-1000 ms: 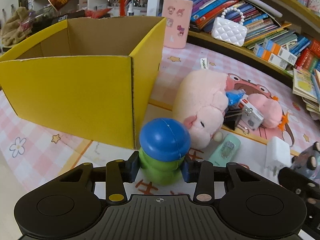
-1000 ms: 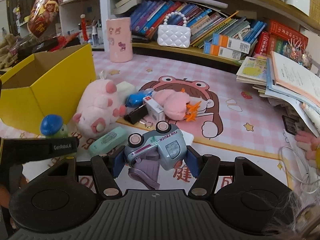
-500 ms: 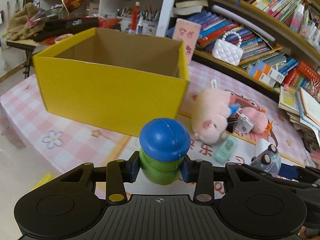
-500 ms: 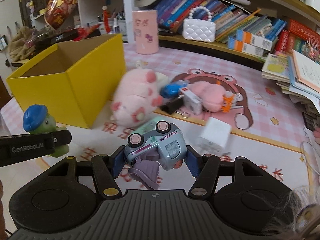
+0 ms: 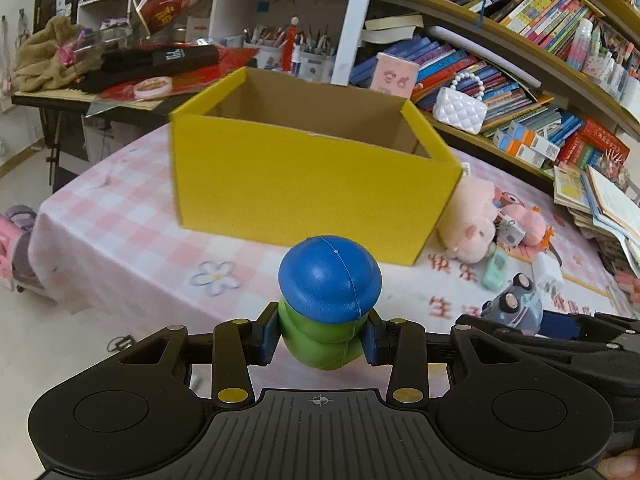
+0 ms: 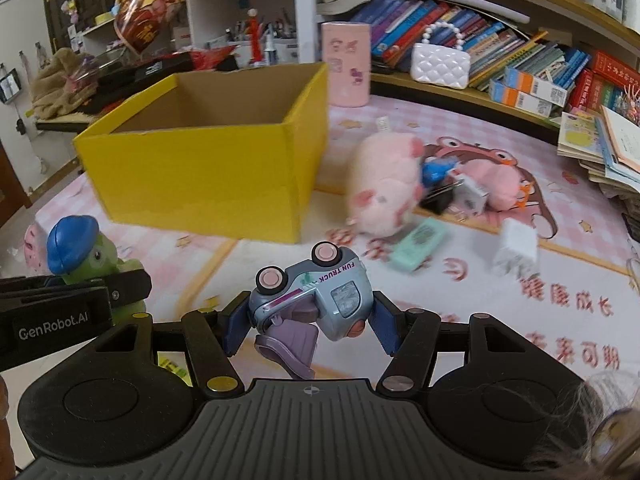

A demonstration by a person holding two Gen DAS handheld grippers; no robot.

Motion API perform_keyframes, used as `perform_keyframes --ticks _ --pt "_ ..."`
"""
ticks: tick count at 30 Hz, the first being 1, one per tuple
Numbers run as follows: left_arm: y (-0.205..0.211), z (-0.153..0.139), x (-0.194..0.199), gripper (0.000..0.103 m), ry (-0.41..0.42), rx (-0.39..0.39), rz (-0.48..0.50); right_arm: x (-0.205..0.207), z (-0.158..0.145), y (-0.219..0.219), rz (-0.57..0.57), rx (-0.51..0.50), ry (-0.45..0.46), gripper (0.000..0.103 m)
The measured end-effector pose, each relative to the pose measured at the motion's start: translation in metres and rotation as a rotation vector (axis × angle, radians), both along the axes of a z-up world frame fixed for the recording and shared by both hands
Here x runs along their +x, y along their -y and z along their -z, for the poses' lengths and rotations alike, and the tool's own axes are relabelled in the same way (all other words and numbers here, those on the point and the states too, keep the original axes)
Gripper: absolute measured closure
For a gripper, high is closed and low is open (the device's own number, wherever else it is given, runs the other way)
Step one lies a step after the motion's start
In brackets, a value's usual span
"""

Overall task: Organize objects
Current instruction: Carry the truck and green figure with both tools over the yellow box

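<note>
My left gripper (image 5: 322, 338) is shut on a green toy figure with a blue cap (image 5: 328, 296), held in the air in front of the open yellow box (image 5: 304, 184). The figure also shows in the right wrist view (image 6: 80, 250). My right gripper (image 6: 306, 318) is shut on a grey-blue toy truck (image 6: 312, 294), tilted wheels-up, held above the mat to the right of the box (image 6: 208, 176). The truck also shows in the left wrist view (image 5: 514, 306). The box looks empty as far as its inside shows.
On the pink mat (image 6: 480, 300) lie a pink plush pig (image 6: 384, 188), a mint green case (image 6: 418, 248), a white charger (image 6: 516, 246), a second pink plush (image 6: 496, 178) and small items. Bookshelves (image 6: 500, 52) stand behind. The table edge (image 5: 52, 264) drops at left.
Both grippers have risen and pulled back and leftward with their toys. The box top has come into view and the mat items now lie farther away to the right.
</note>
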State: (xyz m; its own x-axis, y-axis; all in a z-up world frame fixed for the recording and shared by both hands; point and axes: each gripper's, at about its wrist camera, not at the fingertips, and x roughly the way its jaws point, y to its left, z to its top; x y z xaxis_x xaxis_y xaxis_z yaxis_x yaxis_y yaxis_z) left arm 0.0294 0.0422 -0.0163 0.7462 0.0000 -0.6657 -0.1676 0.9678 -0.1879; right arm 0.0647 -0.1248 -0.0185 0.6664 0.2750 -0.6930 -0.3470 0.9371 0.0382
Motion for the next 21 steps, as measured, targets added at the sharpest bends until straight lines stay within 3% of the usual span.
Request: perform_keyframes --ticks 21 --pt "-0.083 0.003 -0.055 0.064 0.018 0.03 0.084 -0.063 0.01 -0.082 0.075 0.038 -0.02 0.044"
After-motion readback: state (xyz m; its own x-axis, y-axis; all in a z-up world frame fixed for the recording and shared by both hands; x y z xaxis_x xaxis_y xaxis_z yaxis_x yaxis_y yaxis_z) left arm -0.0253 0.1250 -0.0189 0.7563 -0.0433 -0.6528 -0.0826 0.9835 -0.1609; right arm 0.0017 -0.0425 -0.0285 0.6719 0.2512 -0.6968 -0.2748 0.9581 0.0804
